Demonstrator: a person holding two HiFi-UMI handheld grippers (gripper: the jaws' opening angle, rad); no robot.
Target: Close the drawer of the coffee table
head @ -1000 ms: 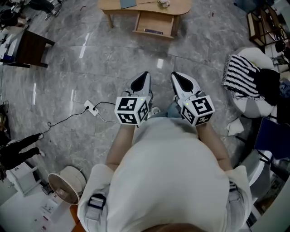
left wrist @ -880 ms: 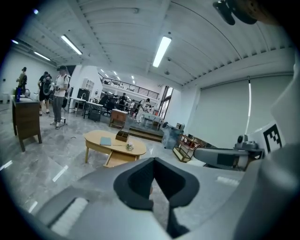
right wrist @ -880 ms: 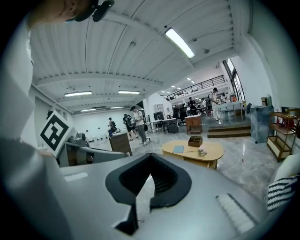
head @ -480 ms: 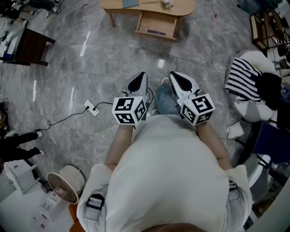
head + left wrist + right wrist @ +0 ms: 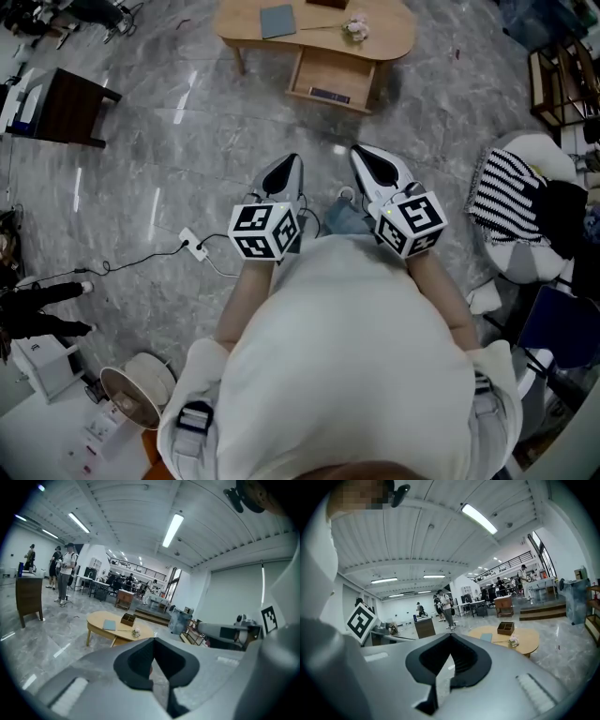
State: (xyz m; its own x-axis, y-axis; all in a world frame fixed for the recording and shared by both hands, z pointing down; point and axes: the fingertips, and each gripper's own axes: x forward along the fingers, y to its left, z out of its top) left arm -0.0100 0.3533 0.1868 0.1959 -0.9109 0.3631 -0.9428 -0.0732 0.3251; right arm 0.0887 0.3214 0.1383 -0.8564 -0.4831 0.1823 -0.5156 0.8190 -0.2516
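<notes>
The table (image 5: 314, 42) is sitting nearer as you're walking up, still far. The drawer (image 5: 333, 77) is hanging open, untouched. Your left gripper (image 5: 292, 161) and right gripper (image 5: 362, 154) are keeping jaws pressed together, empty.

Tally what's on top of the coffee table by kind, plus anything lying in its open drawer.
blue book: 1
brown box: 1
flower bunch: 1
dark flat item in the drawer: 1
Total: 4
</notes>
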